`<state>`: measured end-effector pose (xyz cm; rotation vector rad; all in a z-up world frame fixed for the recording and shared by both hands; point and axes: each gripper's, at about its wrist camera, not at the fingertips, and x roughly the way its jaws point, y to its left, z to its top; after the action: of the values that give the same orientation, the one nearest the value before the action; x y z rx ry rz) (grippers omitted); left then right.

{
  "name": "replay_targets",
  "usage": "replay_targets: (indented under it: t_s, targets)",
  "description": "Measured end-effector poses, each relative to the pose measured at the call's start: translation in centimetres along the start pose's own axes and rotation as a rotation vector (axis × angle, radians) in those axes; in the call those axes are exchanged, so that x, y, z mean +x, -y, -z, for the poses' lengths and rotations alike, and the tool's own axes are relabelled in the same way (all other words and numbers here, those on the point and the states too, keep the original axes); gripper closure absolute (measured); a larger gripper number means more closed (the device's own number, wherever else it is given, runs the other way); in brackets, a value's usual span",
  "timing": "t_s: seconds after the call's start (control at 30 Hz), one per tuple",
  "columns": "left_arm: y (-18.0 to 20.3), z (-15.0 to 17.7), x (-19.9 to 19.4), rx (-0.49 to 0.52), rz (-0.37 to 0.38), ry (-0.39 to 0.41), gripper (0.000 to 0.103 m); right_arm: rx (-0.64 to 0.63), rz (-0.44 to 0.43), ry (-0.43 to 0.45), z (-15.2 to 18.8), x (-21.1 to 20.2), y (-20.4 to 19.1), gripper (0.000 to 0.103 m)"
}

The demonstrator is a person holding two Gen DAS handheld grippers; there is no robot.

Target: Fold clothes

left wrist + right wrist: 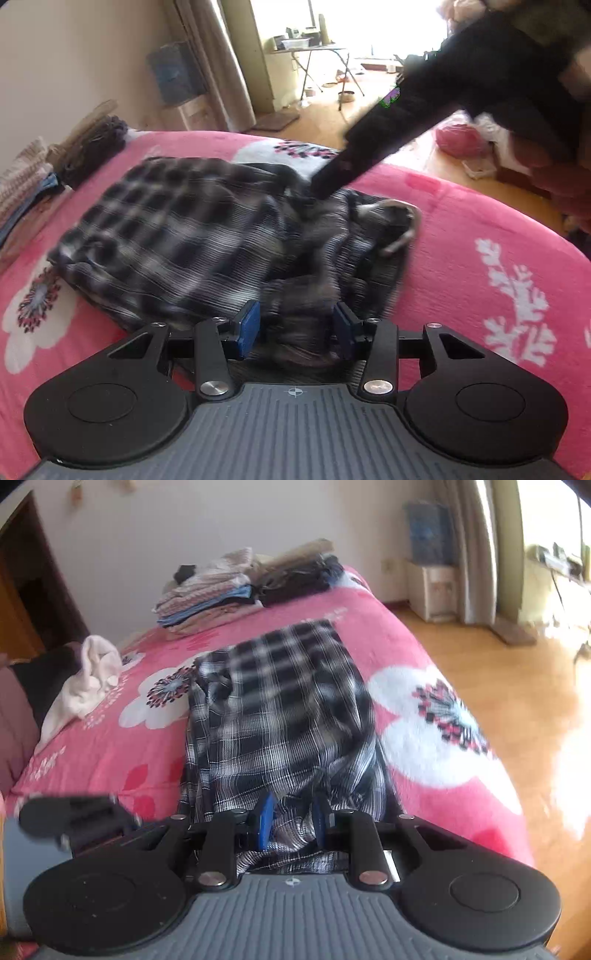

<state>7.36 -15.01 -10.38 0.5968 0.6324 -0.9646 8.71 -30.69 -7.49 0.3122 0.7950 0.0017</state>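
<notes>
Both tongs are clenching the plaid shirt (280, 709): left gripper (295, 328) and right gripper (291, 823) are each pinching bunched fabric. Light and limp, it is sagging across the pink blanket (417, 646), so hems look best. Folded stacks (236, 587) are waiting beyond.

A bed covered by a fleecy pink blanket (417, 635) with large white flowers fills most of both views. In the middle of it lies a black-and-white checked shirt (280, 709), partly doubled over and bunched at its near end (its pattern is blurred in both views). In the upper middle of the right wrist view, two stacks of folded clothes (243, 587) stand side by side at the far end of the blanket: striped beige and blue at left, dark and tan at right. At the left edge, a crumpled white cloth (88, 679) rests on the blanket beside some dark fabric (48, 679).
</notes>
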Motion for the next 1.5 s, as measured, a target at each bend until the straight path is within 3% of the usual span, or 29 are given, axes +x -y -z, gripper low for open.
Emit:
replay_targets:
  t_s: [0.13, 0.23, 0.4, 0.63, 0.73, 0.87, 1.0, 1.1, 1.27, 1.4, 1.5]
  targets:
    - [0.4, 0.2, 0.1, 0.004, 0.054, 0.027, 0.059, 0.025, -0.026, 0.019, 0.1, -0.2, 0.1, 0.079]
    - [0.6, 0.4, 1.1, -0.020, 0.044, 0.004, 0.060, 0.031, -0.047, 0.036, 0.1, -0.4, 0.0, 0.079]
    - [0.1, 1.2, 1.6, -0.075, 0.019, -0.025, 0.084, 0.007, -0.034, 0.016, 0.6, 1.1, -0.5, 0.079]
    - [1.1, 2.2, 1.0, -0.016, 0.025, -0.023, 0.090, -0.021, -0.005, -0.054, 2.7, 3.3, -0.2, 0.079]
    - [1.1, 2.5, 1.2, -0.036, 0.029, -0.038, 0.090, -0.010, 0.000, -0.075, 4.1, 4.3, 0.5, 0.079]
    - [0.6, 2.5, 0.5, -0.077, 0.048, -0.045, 0.085, -0.027, 0.009, -0.078, 4.0, 4.0, 0.1, 0.079]
    - [-0.8, 2.7, -0.8, -0.175, 0.073, -0.042, 0.062, -0.021, 0.003, -0.078, 4.1, 3.9, 0.3, 0.078]
    - [-1.9, 2.8, -1.5, -0.271, 0.074, -0.049, 0.051, 0.011, -0.021, -0.072, 4.0, 3.7, 0.9, 0.076]
    - [-3.1, 2.7, -1.8, -0.353, 0.072, -0.053, 0.047, 0.165, -0.116, -0.054, 3.1, 2.2, 2.5, 0.075]
    - [-3.1, 2.3, -1.6, -0.378, 0.061, -0.050, 0.039, 0.201, -0.128, -0.010, 2.3, 0.6, 2.8, 0.073]
    - [-3.0, 2.1, -1.6, -0.385, 0.048, -0.042, 0.031, 0.206, -0.110, 0.025, 1.9, -0.5, 3.1, 0.063]
